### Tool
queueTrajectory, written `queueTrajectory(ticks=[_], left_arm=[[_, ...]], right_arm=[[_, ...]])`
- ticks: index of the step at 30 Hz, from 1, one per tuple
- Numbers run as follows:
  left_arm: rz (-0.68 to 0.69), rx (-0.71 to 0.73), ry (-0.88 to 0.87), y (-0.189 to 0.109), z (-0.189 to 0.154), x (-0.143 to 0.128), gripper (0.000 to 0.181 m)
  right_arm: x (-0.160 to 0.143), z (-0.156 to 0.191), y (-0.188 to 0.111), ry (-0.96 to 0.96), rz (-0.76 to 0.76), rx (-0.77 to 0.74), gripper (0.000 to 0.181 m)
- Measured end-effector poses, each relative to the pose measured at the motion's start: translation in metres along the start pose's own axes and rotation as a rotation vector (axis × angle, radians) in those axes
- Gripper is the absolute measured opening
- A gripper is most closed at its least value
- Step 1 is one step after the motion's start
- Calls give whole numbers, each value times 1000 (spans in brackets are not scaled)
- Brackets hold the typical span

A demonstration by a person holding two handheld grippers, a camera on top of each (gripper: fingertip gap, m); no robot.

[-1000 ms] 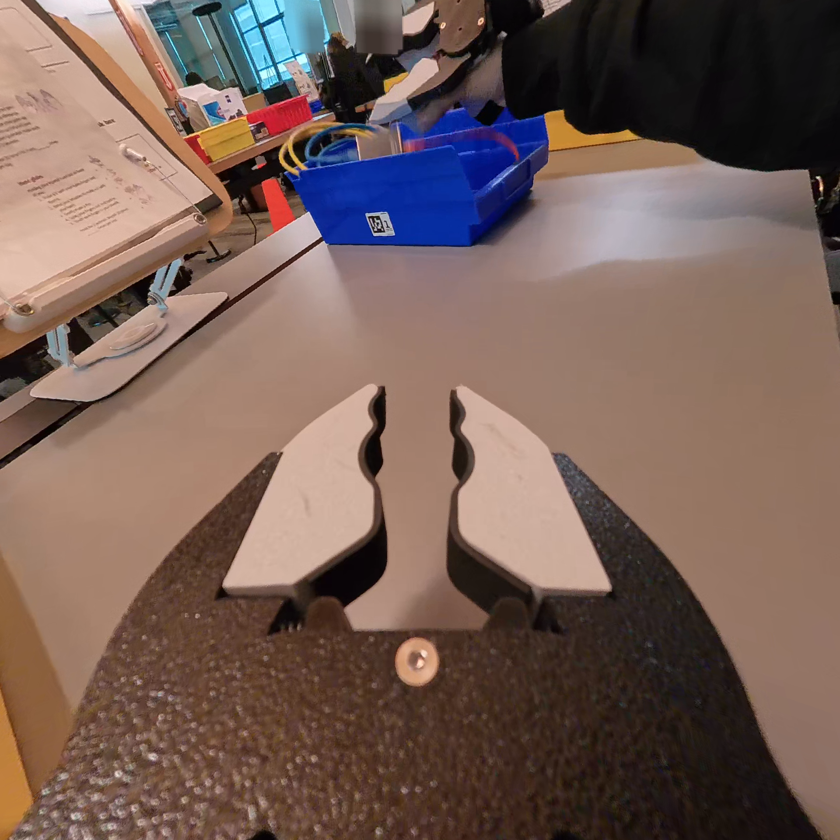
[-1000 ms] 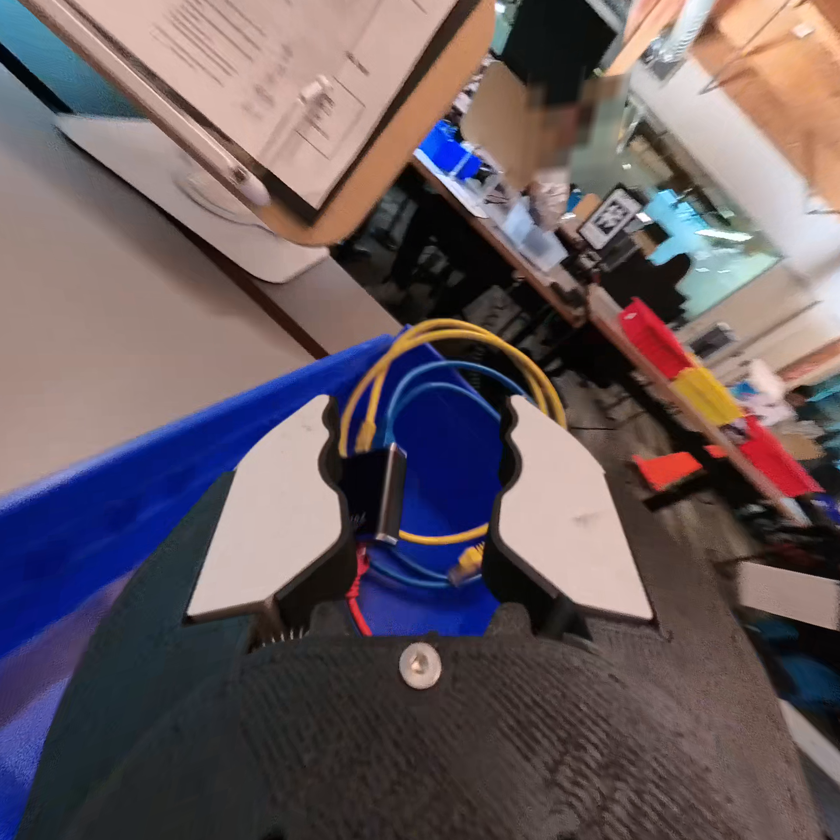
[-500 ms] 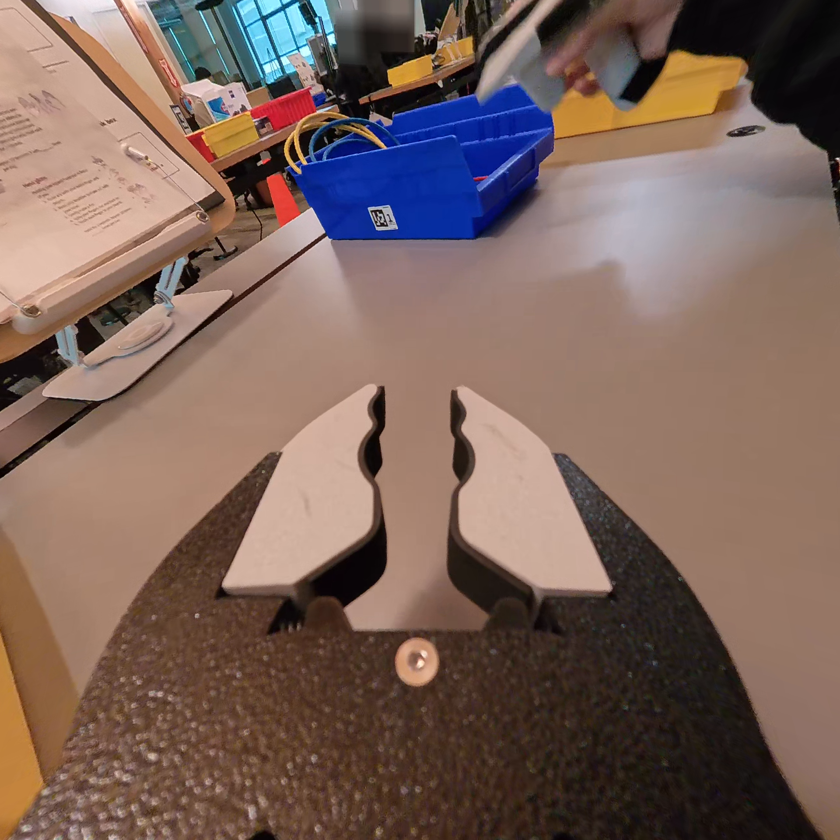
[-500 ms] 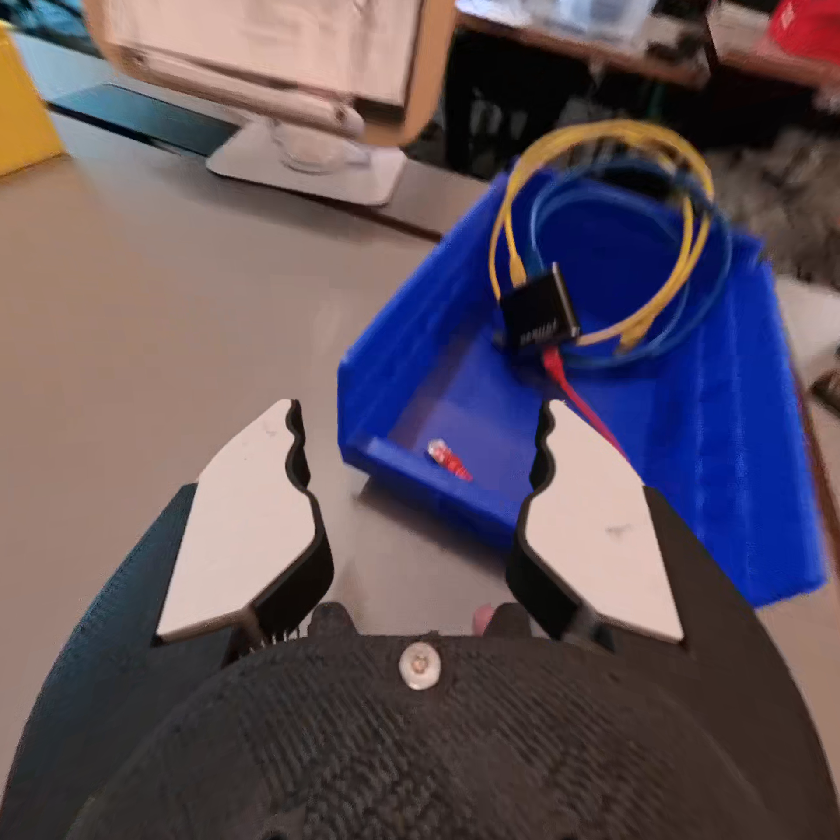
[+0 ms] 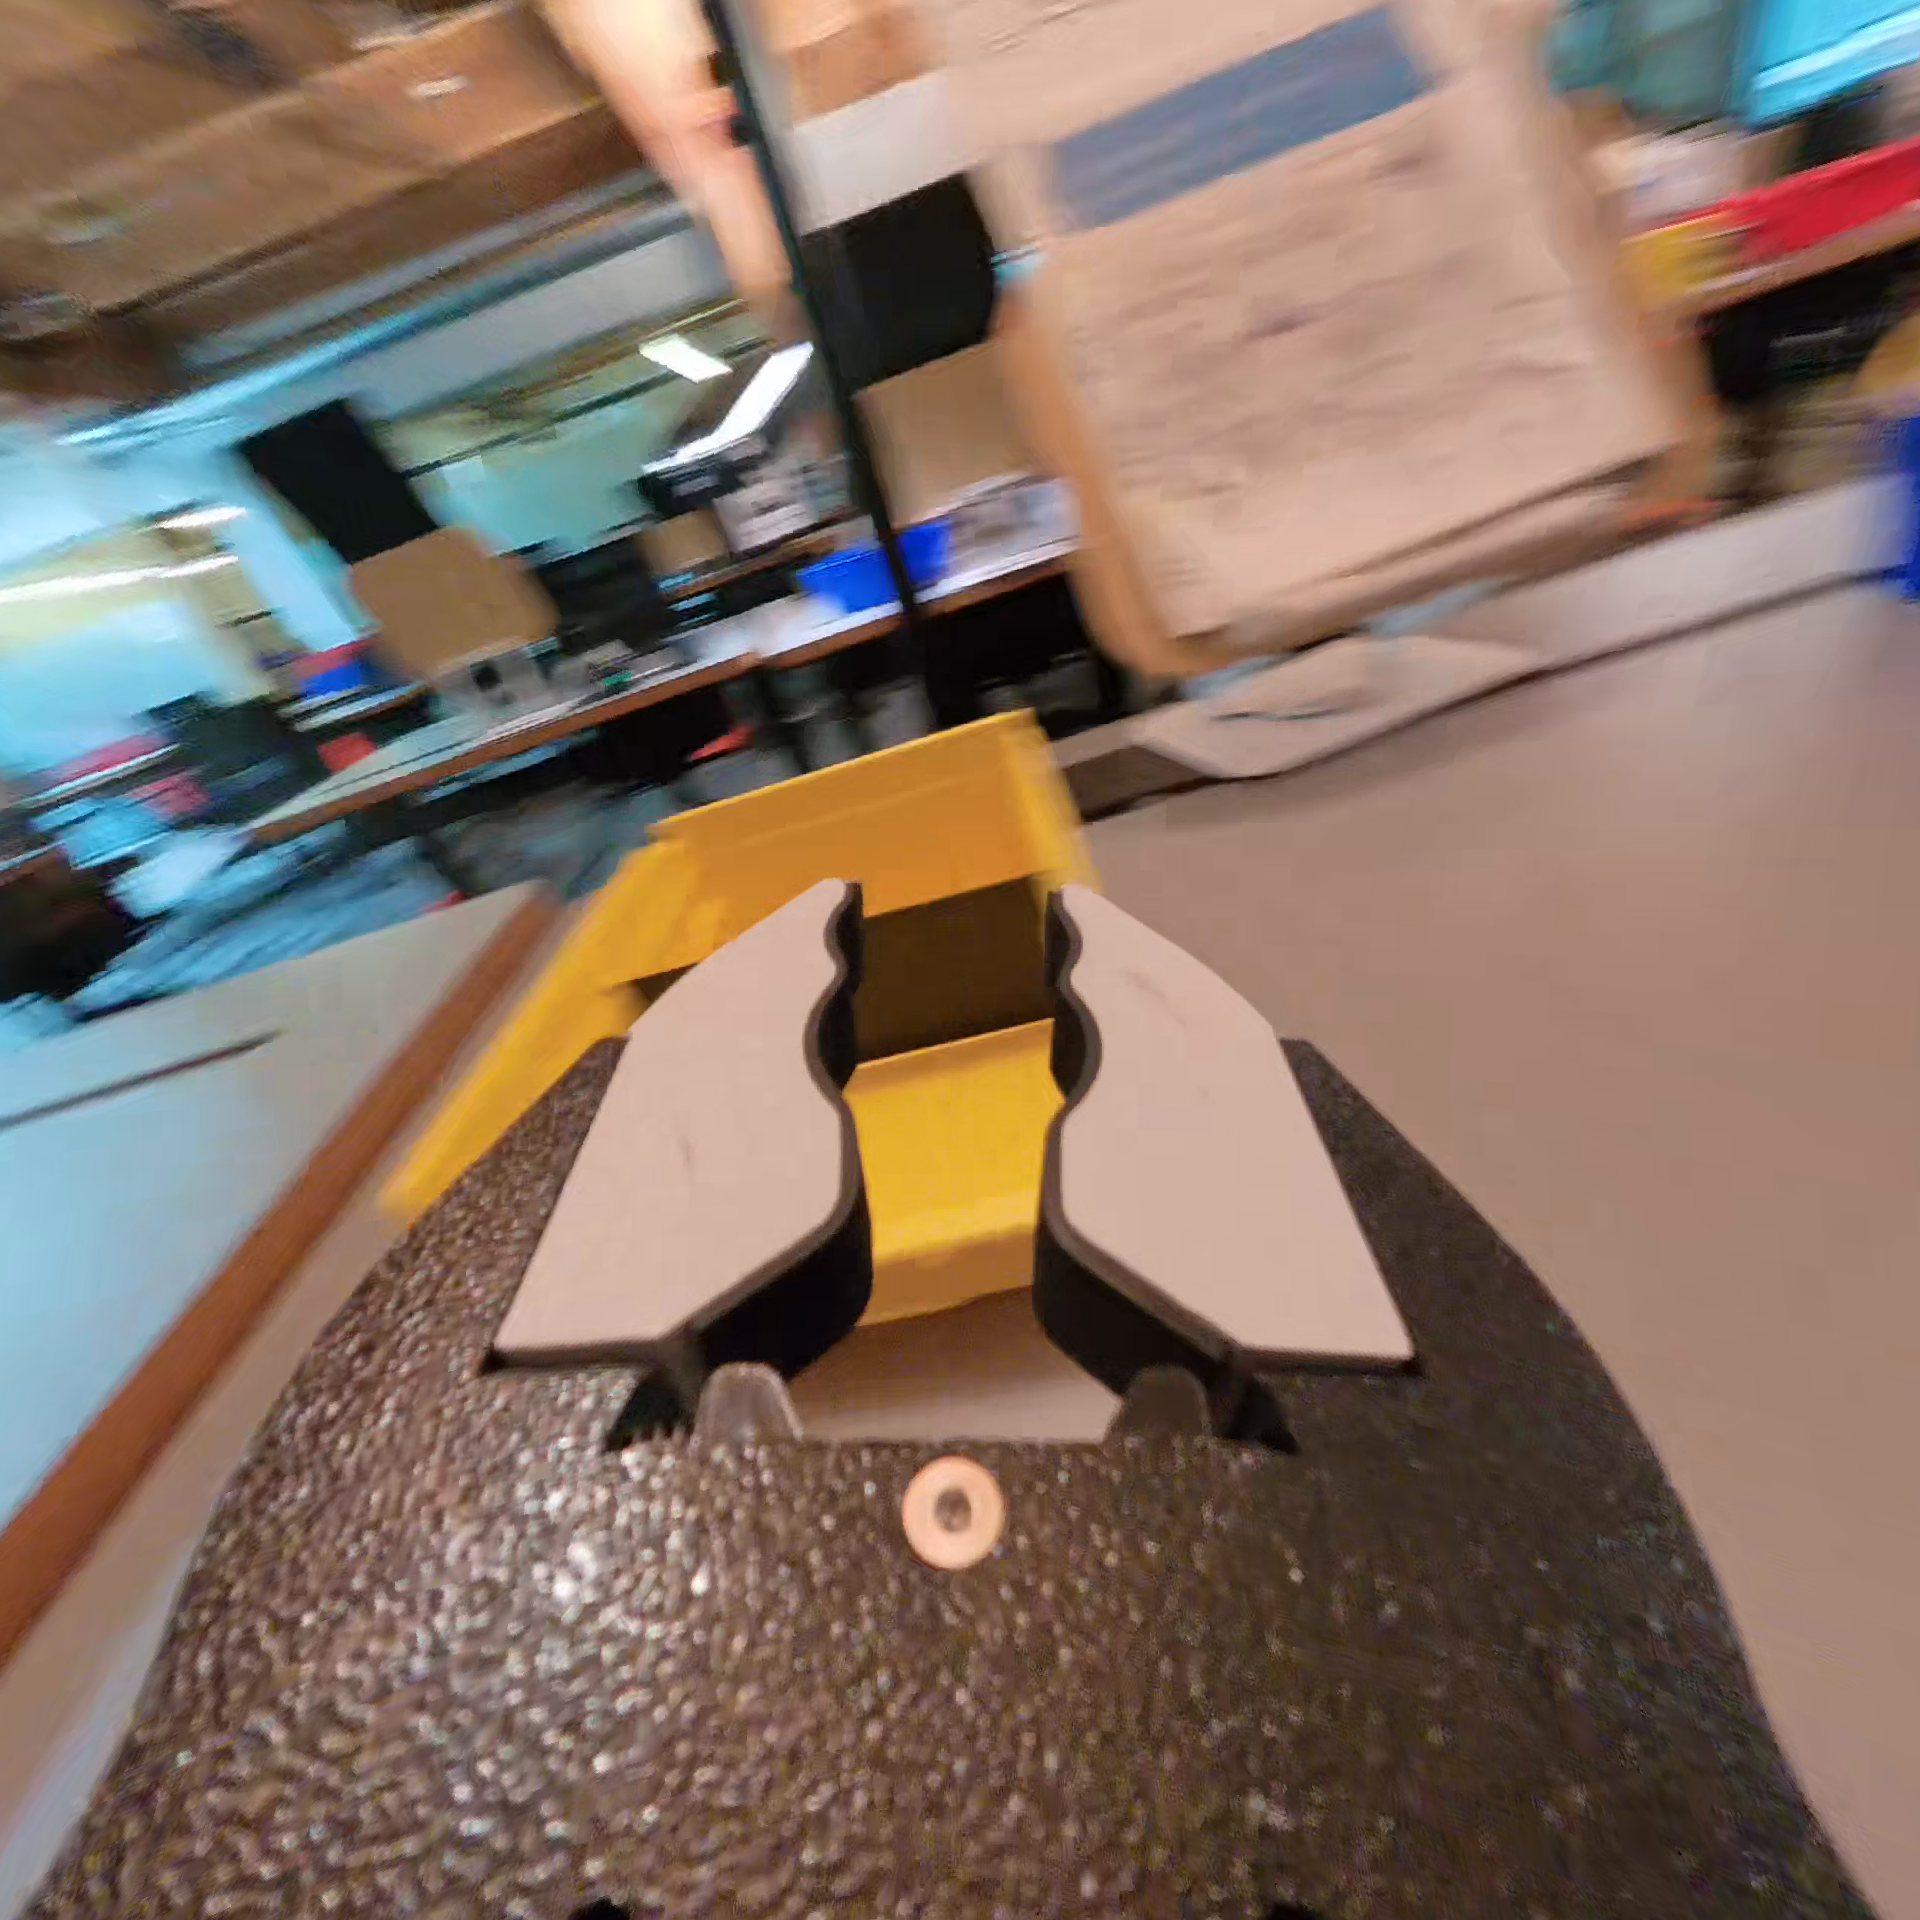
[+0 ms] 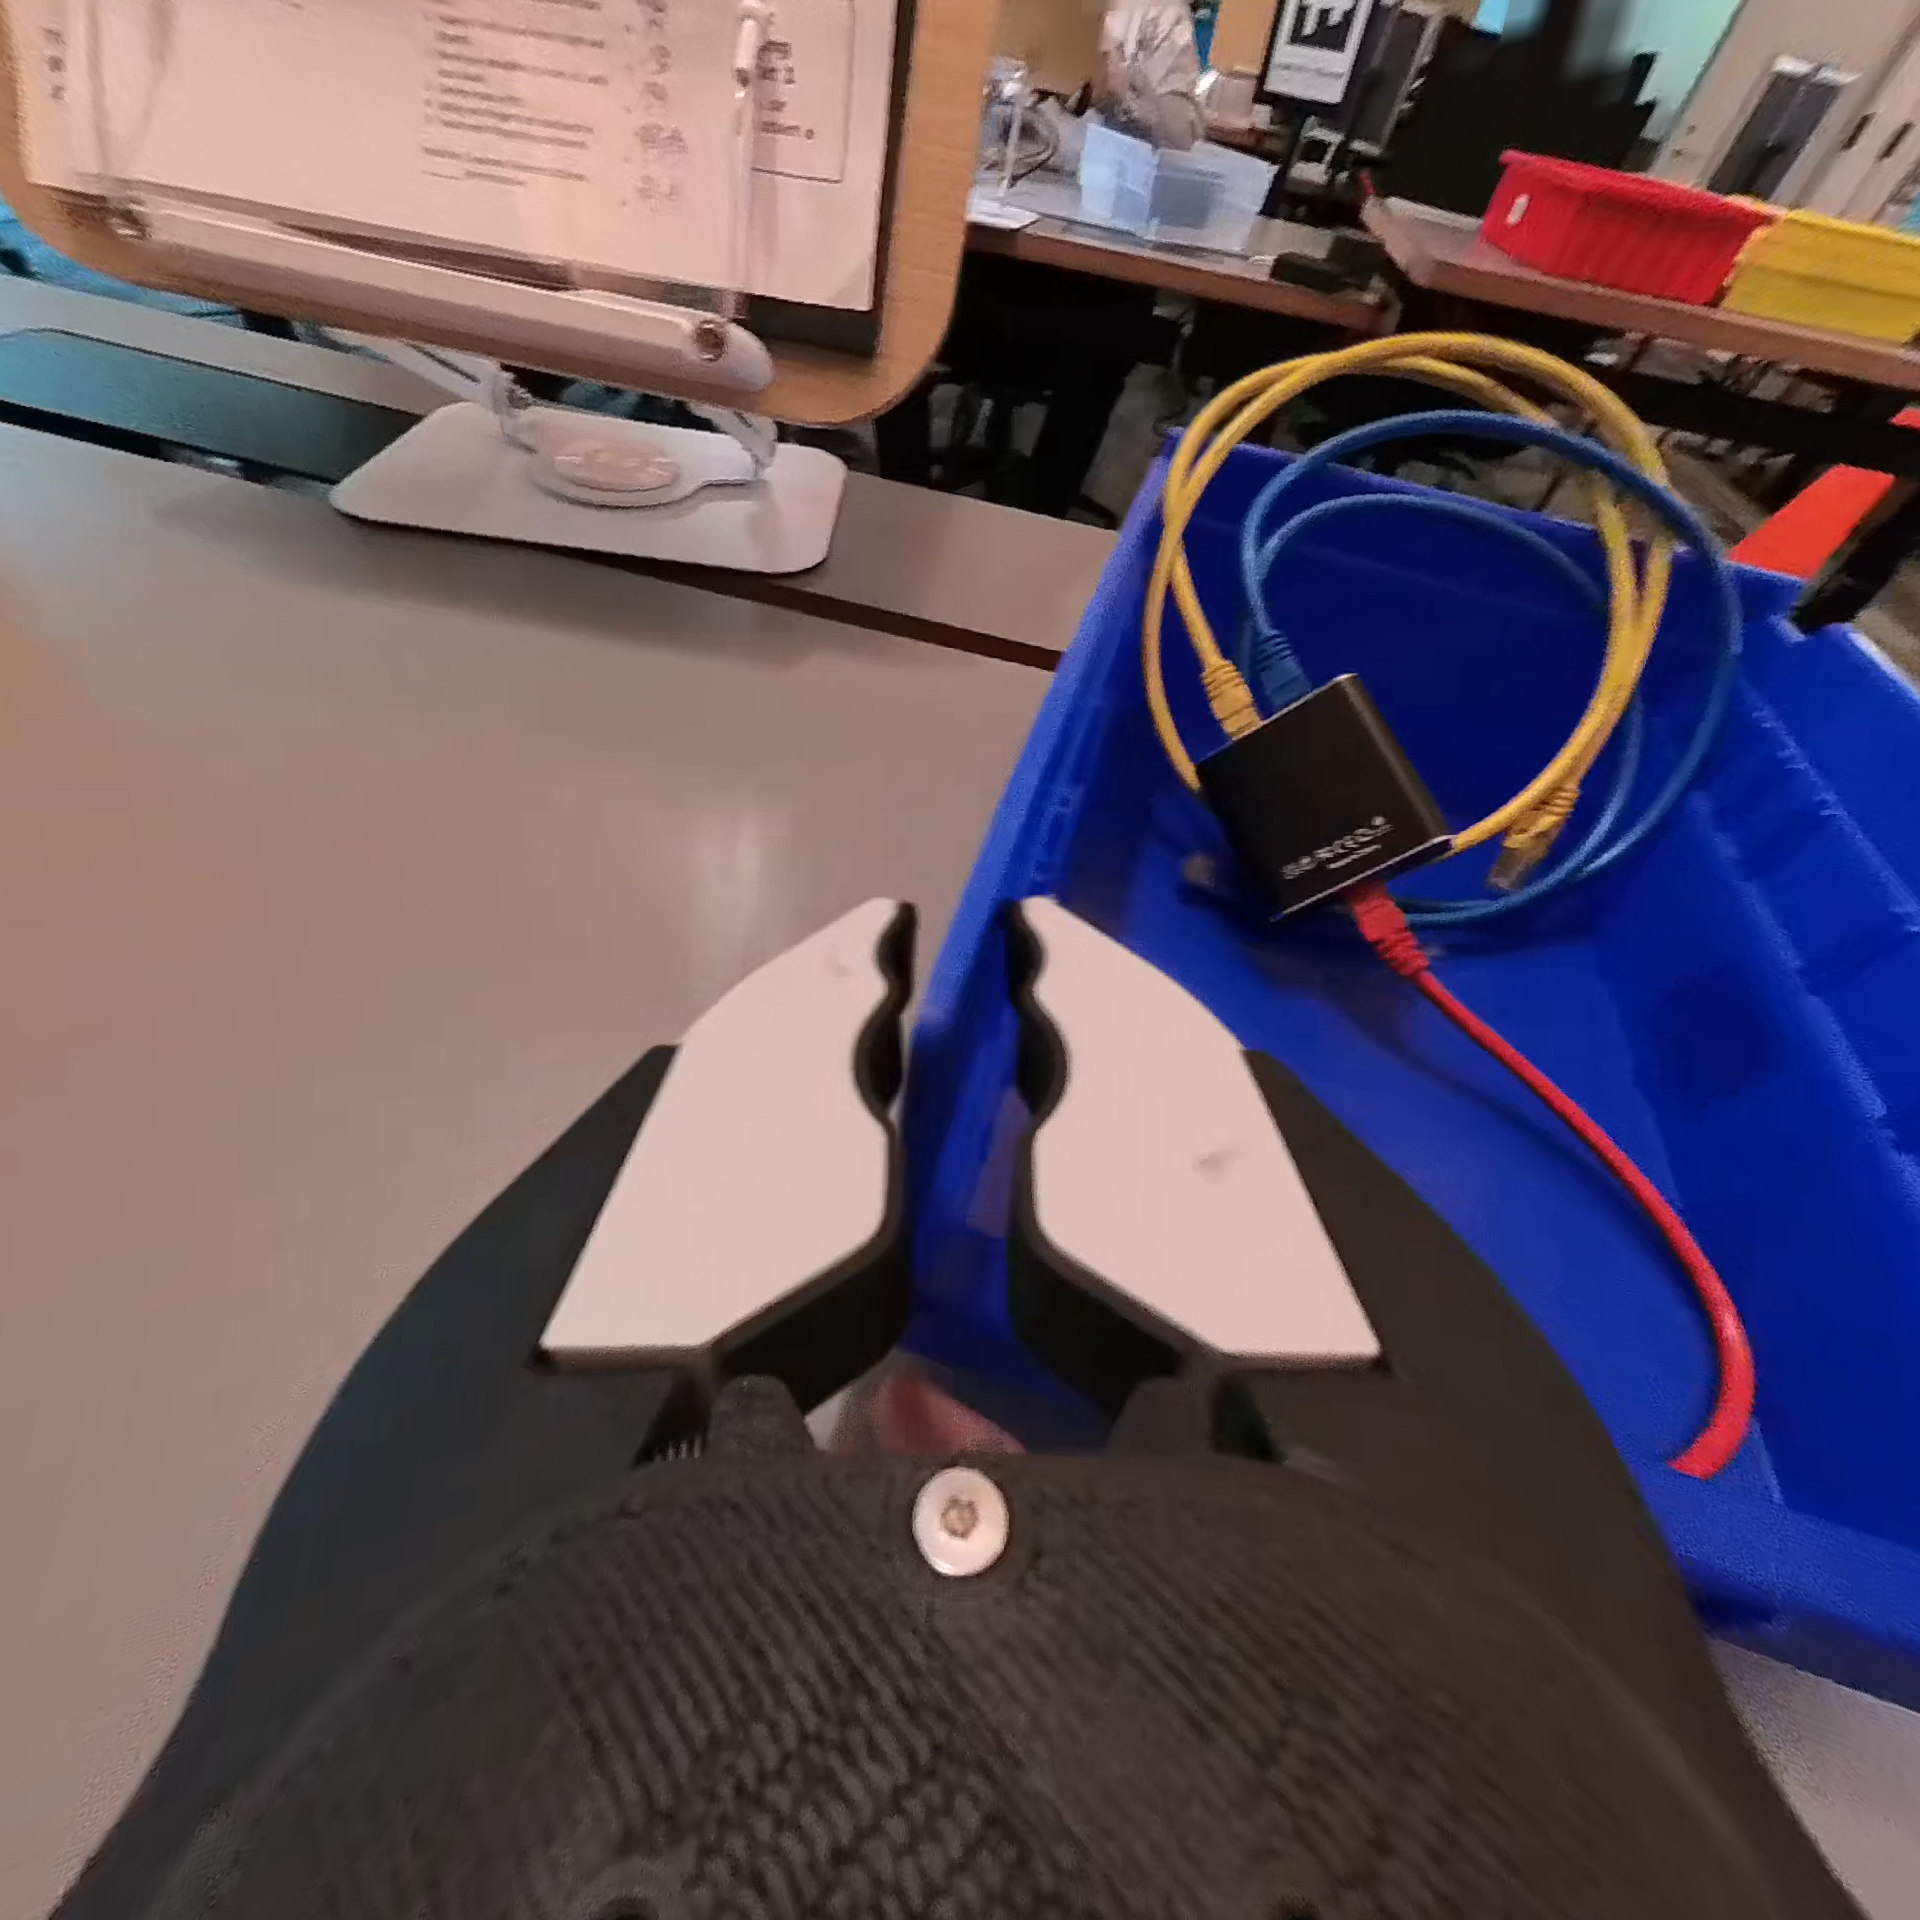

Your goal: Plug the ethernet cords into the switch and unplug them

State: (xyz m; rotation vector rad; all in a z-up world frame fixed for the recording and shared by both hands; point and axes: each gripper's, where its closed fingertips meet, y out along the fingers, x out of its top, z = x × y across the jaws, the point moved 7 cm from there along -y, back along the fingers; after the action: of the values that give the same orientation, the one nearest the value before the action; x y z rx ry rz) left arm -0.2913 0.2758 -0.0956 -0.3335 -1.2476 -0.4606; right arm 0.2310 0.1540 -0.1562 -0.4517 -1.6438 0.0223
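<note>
A small black switch (image 6: 1325,795) lies in the blue bin (image 6: 1818,1143). A yellow cord (image 6: 1174,540) and a blue cord (image 6: 1704,623) go into its far side, and a red cord (image 6: 1558,1112) into its near side. One yellow plug lies loose beside the switch. My right gripper (image 6: 961,920) sits at the bin's left wall, jaws drawn close with the blue wall between them. My left gripper (image 5: 951,914) is empty with a narrow gap, just above the near end of a yellow bin (image 5: 862,831). The left wrist view is blurred.
A paper stand with a white base (image 6: 582,488) stands at the table's far edge and also shows in the left wrist view (image 5: 1330,364). The grey table (image 6: 416,831) spreads left of the blue bin. Red and yellow bins sit on tables behind.
My left gripper swung away from the blue bin to the yellow bin. My right gripper drew back out of the blue bin, and its jaws closed from wide open onto the bin's left wall.
</note>
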Motion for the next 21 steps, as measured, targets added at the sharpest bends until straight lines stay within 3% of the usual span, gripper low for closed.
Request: queueTrajectory(ticks=[4, 6, 10, 11, 13, 15, 16, 21], left_arm=[[120, 292, -42, 15, 105, -45, 54], [199, 286, -123, 35, 135, -75, 73], [256, 104, -297, 75, 151, -110, 75], [245, 48, -369, 81, 149, -112, 71], [243, -44, -456, 88, 143, -113, 43], [220, -12, -483, 86, 142, -113, 24], [201, 14, -494, 83, 143, -113, 5], [263, 77, -424, 65, 132, -105, 1]], right_arm=[[0, -1, 1, -5, 0, -15, 11], [0, 2, -2, -1, 11, -58, 7], [-1, 22, -13, 7, 5, -62, 2], [0, 30, -16, -1, 0, -59, 2], [1, 50, -21, -3, -4, -52, 1], [3, 73, -25, -8, -5, -43, 2], [4, 86, -27, -7, -7, -32, 2], [11, 151, -38, 27, -5, 73, 6]])
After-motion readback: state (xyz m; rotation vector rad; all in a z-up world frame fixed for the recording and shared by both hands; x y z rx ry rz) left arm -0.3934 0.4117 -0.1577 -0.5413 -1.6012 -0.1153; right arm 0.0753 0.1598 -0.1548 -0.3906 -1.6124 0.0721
